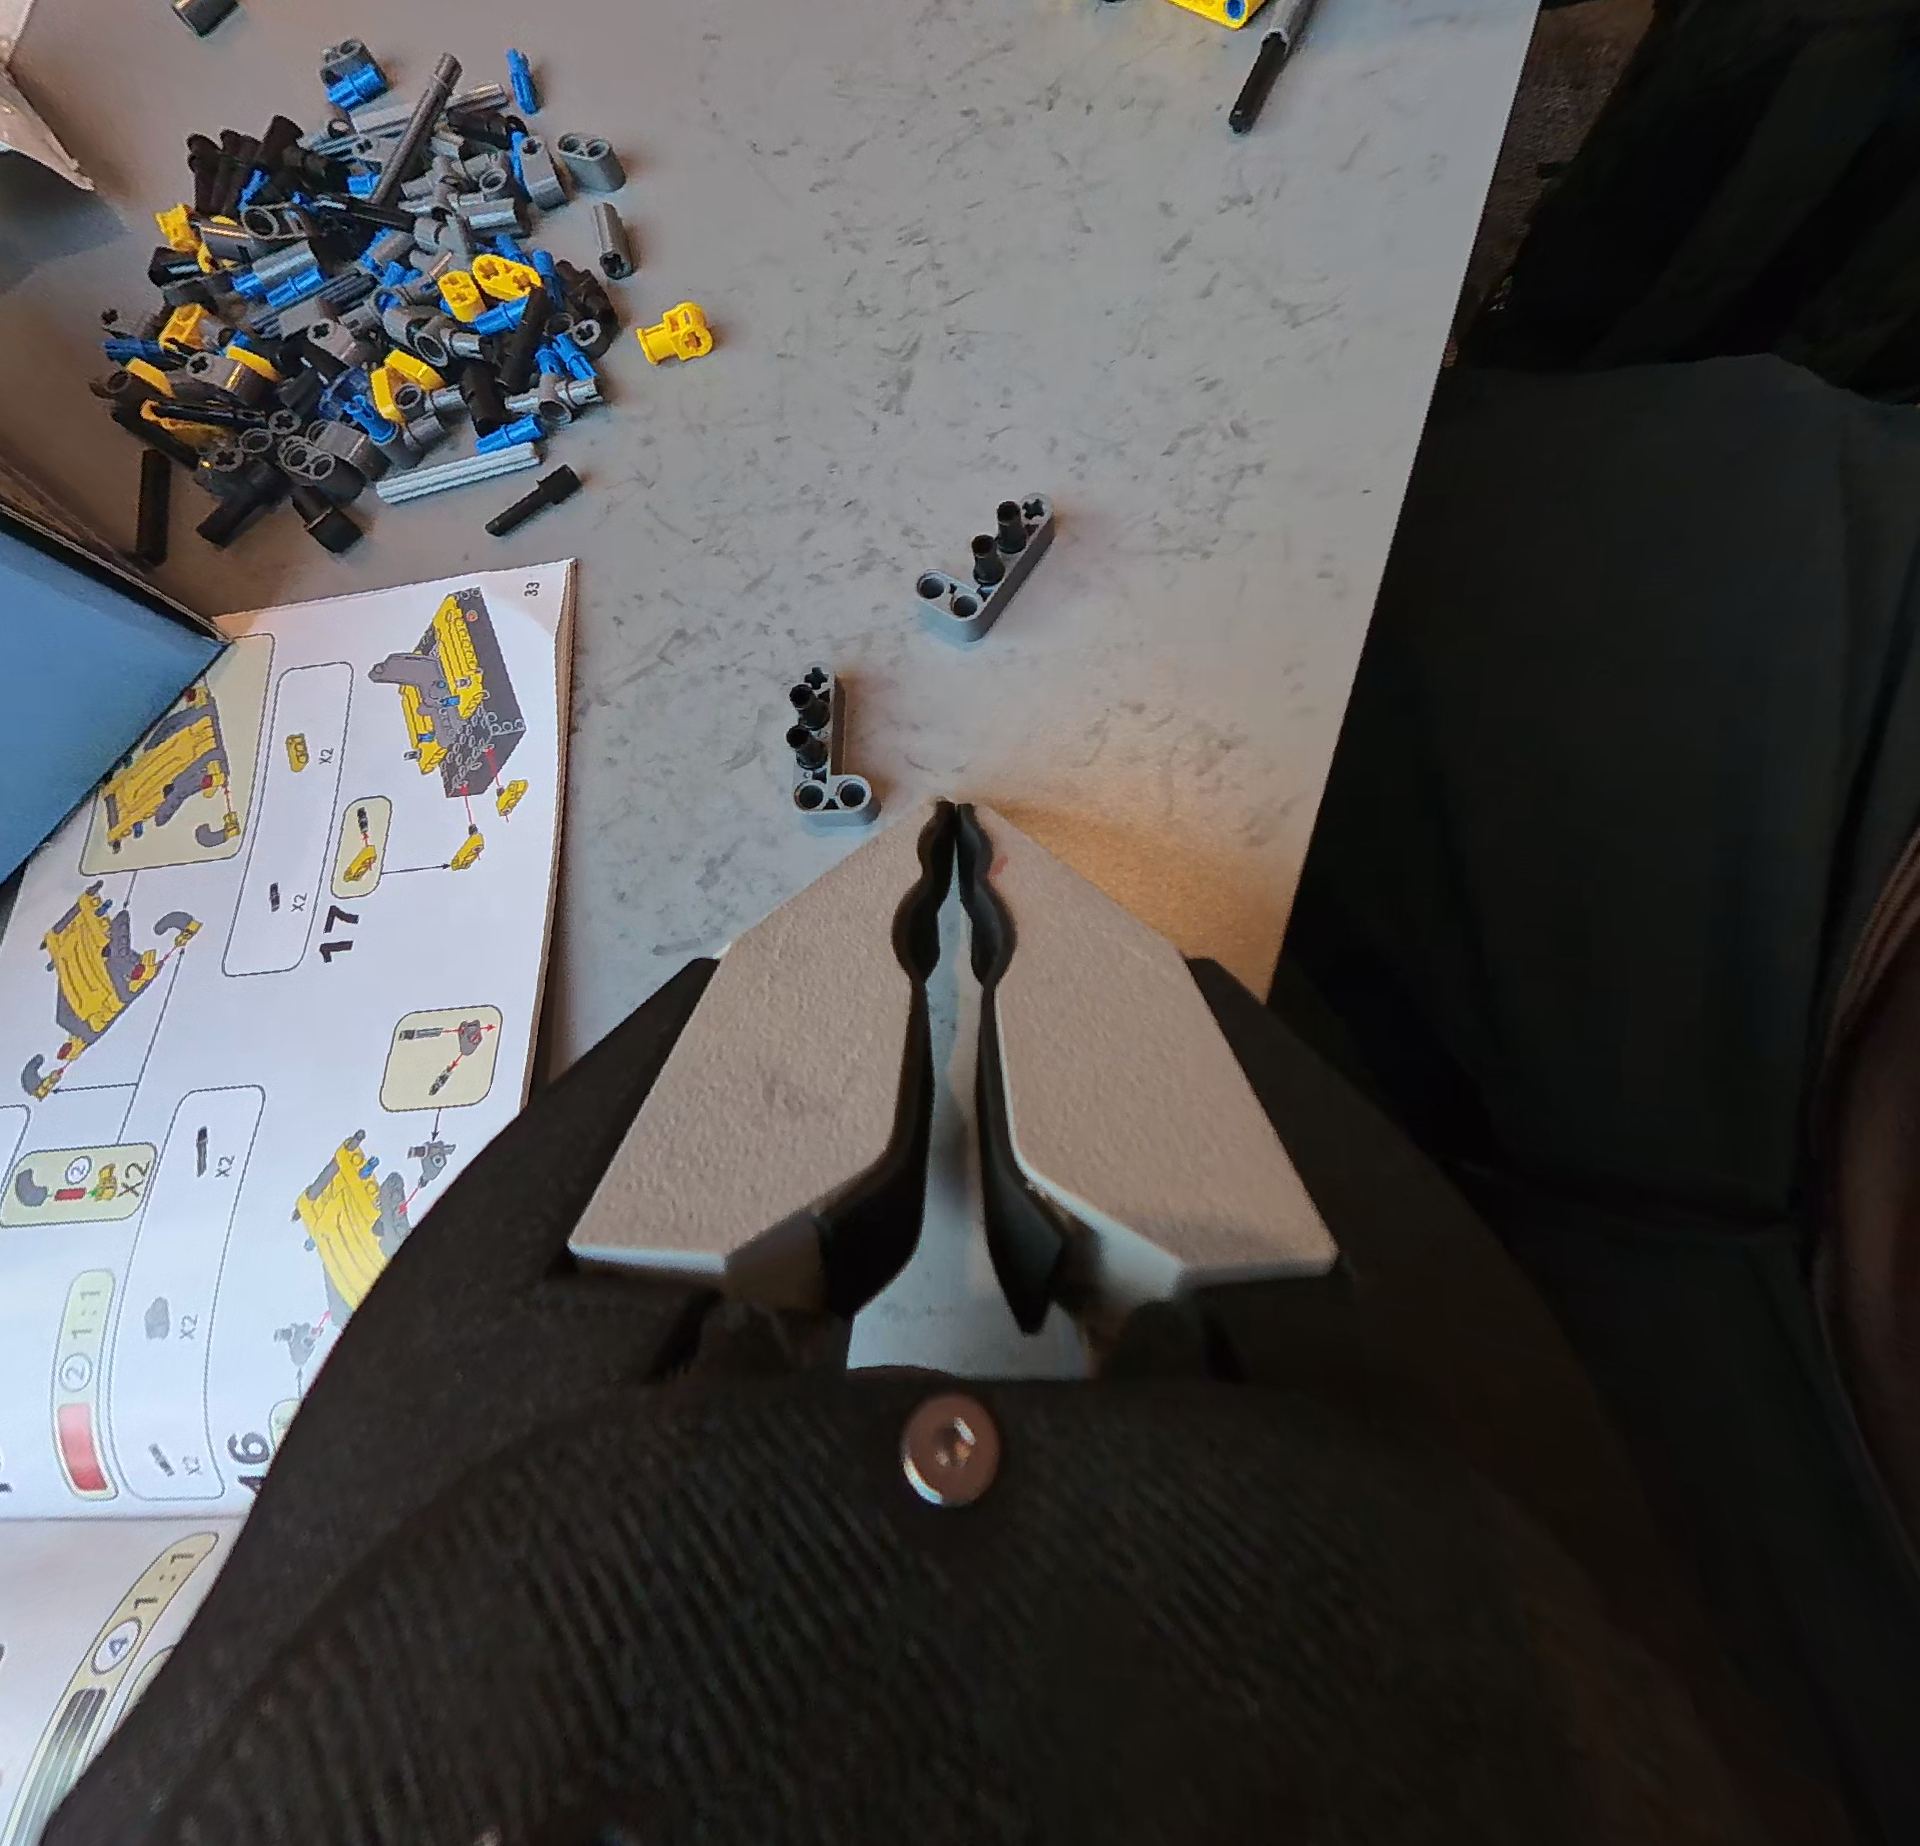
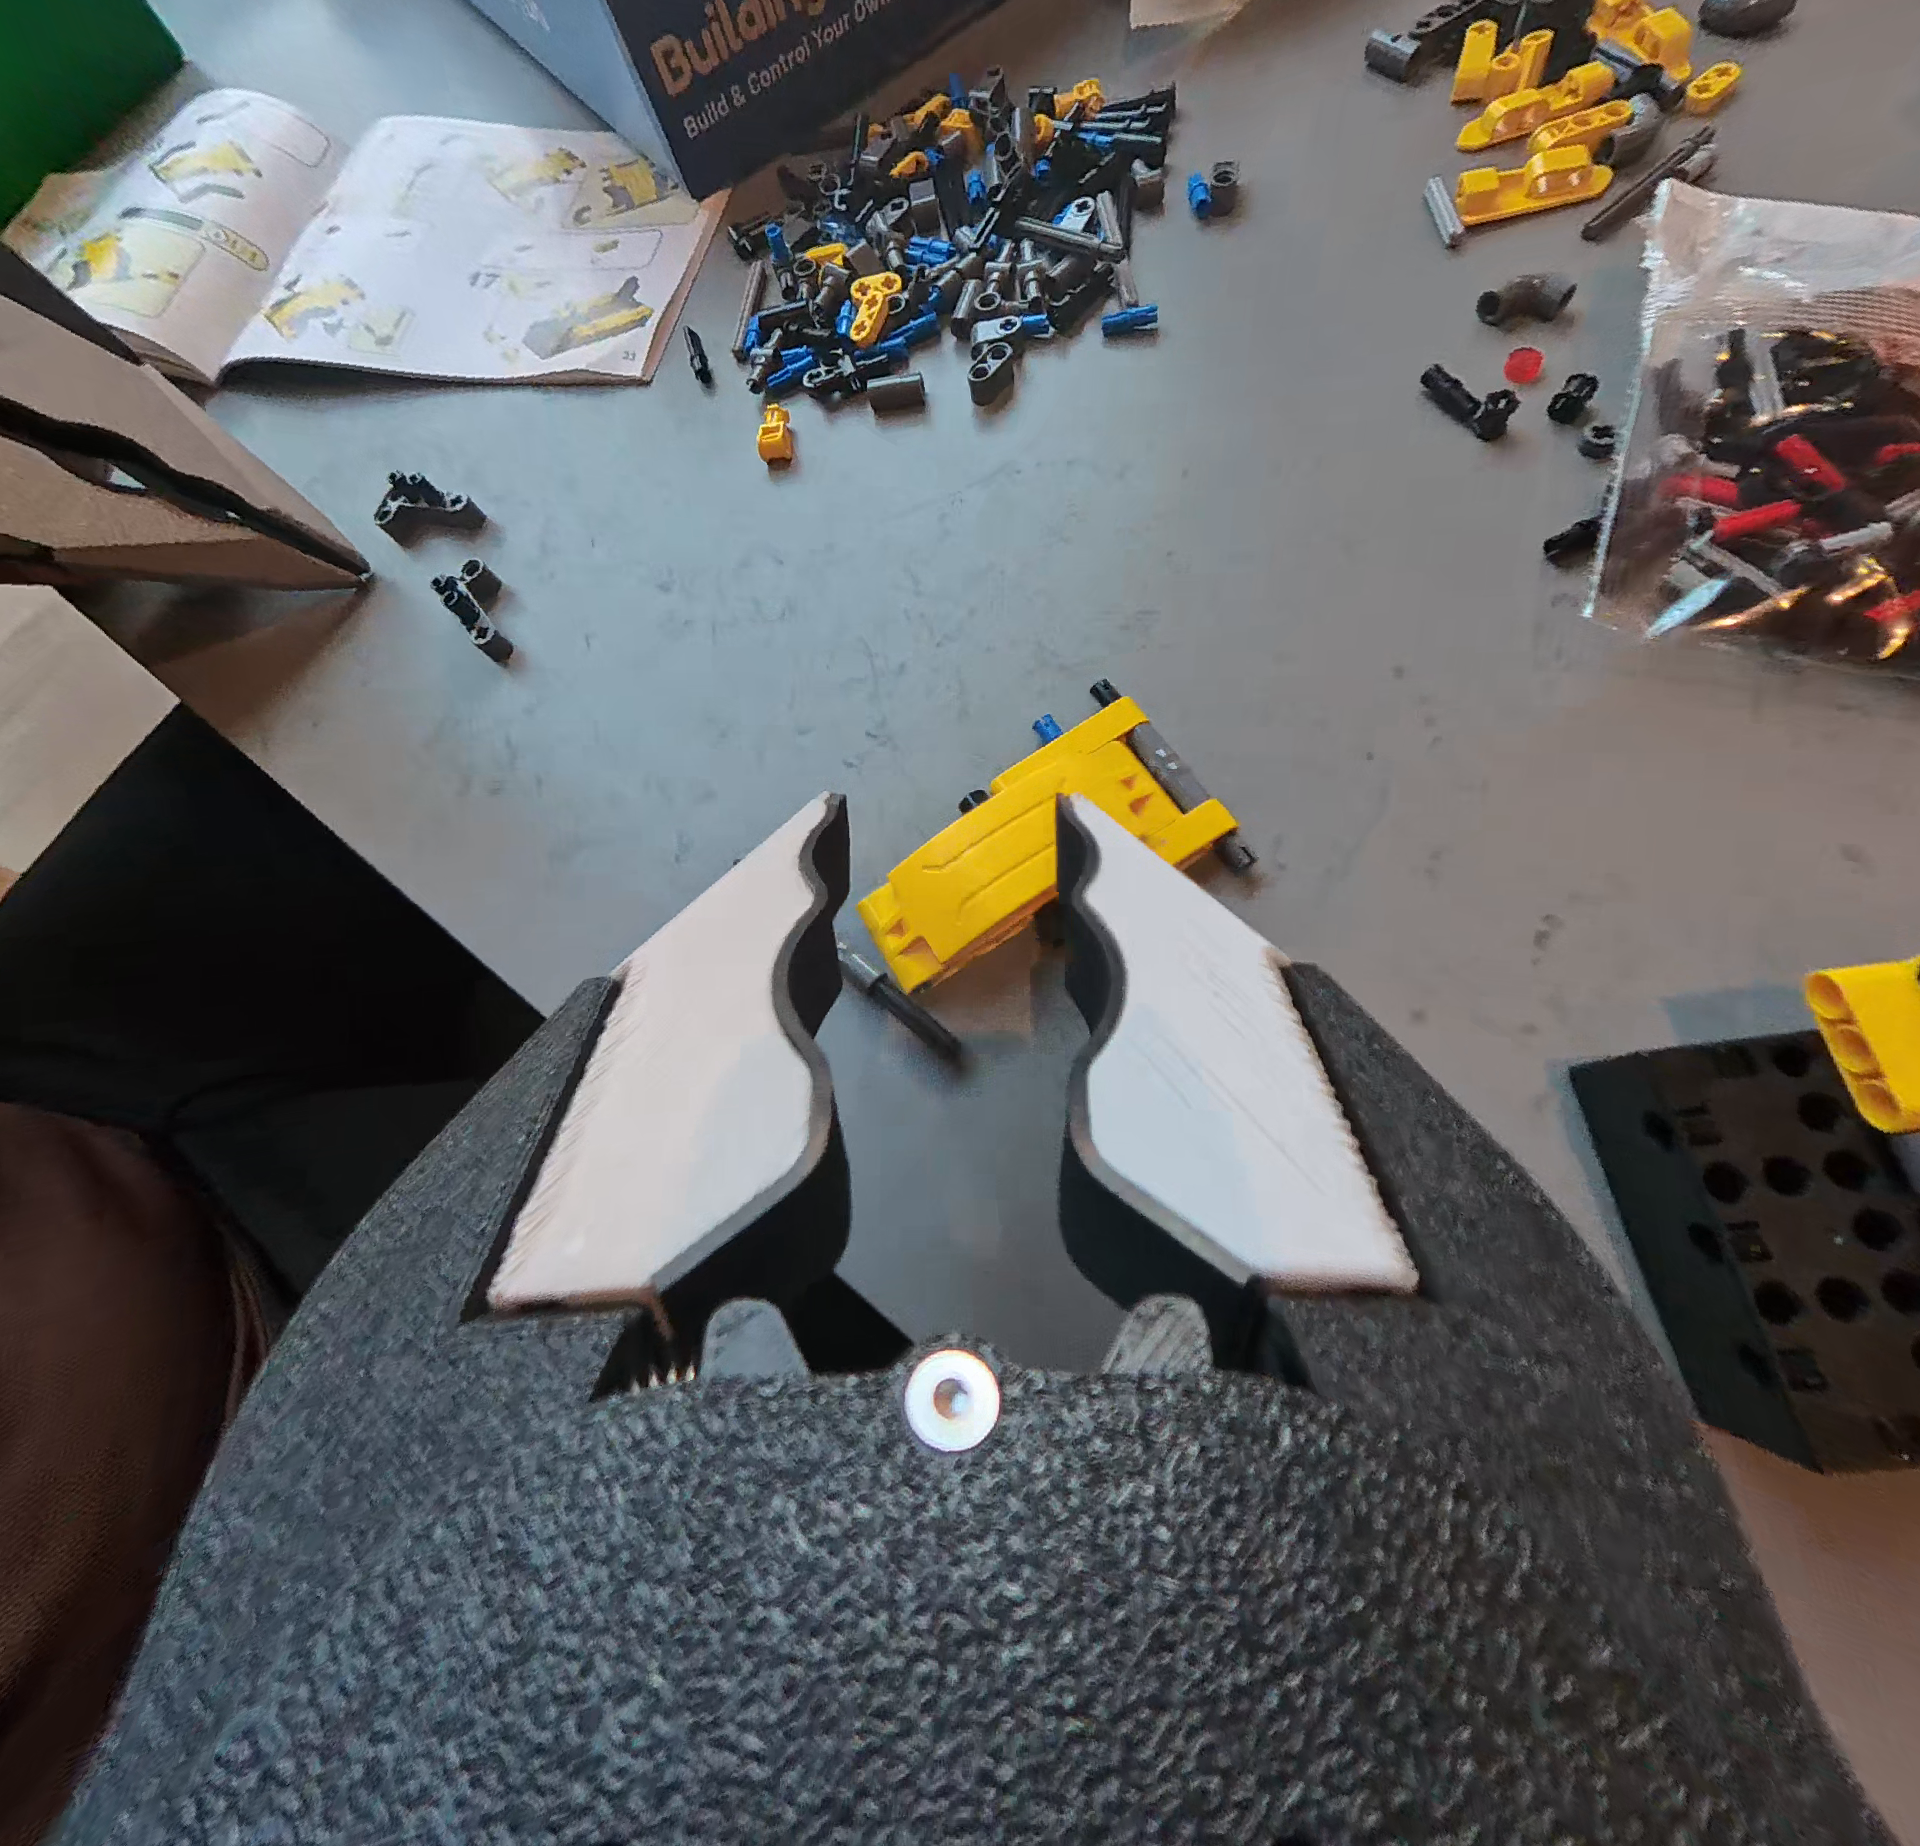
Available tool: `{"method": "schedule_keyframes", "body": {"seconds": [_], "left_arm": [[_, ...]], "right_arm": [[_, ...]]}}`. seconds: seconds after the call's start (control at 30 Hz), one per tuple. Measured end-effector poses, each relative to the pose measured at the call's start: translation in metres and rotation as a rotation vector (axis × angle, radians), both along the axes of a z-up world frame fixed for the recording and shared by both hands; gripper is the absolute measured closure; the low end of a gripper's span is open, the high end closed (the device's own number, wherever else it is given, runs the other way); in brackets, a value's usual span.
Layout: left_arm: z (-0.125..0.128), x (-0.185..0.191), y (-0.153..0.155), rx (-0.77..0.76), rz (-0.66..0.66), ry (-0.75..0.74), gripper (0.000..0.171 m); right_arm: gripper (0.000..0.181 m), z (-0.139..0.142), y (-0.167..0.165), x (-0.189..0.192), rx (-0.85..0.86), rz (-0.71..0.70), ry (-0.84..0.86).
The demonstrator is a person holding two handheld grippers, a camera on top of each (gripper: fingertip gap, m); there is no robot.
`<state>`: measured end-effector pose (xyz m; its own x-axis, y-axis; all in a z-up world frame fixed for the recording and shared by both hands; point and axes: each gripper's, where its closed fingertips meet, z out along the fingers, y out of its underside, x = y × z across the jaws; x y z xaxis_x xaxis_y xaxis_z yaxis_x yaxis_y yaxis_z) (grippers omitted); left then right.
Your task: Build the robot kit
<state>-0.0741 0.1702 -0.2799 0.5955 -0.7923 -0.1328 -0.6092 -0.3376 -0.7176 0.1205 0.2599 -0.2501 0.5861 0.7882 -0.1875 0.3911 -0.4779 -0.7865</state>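
Left gripper [image 1: 954,809] — jaws closed, empty, just beside a grey L-shaped beam [image 1: 829,757] on the grey table [image 1: 1039,290]. Right gripper [image 2: 951,820] — jaws wide apart, empty, over a yellow assembly [image 2: 987,877]; black axle [image 2: 902,1001] beside; loose parts pile [image 2: 956,248] beyond.

both wrist views: dim, cool ambient light on grey table [image 1: 1039,269]. warm orange patch falls on table just ahead of your left gripper [image 1: 954,811]. strong wide-angle bending at edges; open manual [image 2: 364,248] curves visibly. plastic bag [image 2: 1787,425] shows glare streaks. right gripper [image 2: 951,809] fingers slightly blurred. off-table areas near black, detail lost. soft shadows under loose parts.
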Motion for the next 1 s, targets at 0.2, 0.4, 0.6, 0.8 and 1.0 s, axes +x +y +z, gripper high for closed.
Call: {"method": "schedule_keyframes", "body": {"seconds": [0.2,0.4,0.6,0.8,1.0], "left_arm": [[0.0,0.0,0.0,-0.009,0.0,-0.007,0.171],[0.0,0.0,0.0,-0.006,0.0,-0.005,0.171],[0.0,0.0,0.0,-0.004,0.0,-0.003,0.171],[0.0,0.0,0.0,-0.023,0.001,-0.018,0.171],[0.0,0.0,0.0,0.001,0.0,0.001,0.171]], "right_arm": [[0.153,-0.015,-0.001,-0.021,0.013,0.066,-0.092],[0.157,-0.006,0.006,-0.032,0.052,0.067,-0.113],[0.148,0.022,0.016,0.006,0.053,-0.113,-0.009],[0.141,-0.008,0.006,0.008,-0.048,-0.139,-0.048],[0.14,-0.023,0.009,0.0,-0.088,-0.141,-0.112]]}}
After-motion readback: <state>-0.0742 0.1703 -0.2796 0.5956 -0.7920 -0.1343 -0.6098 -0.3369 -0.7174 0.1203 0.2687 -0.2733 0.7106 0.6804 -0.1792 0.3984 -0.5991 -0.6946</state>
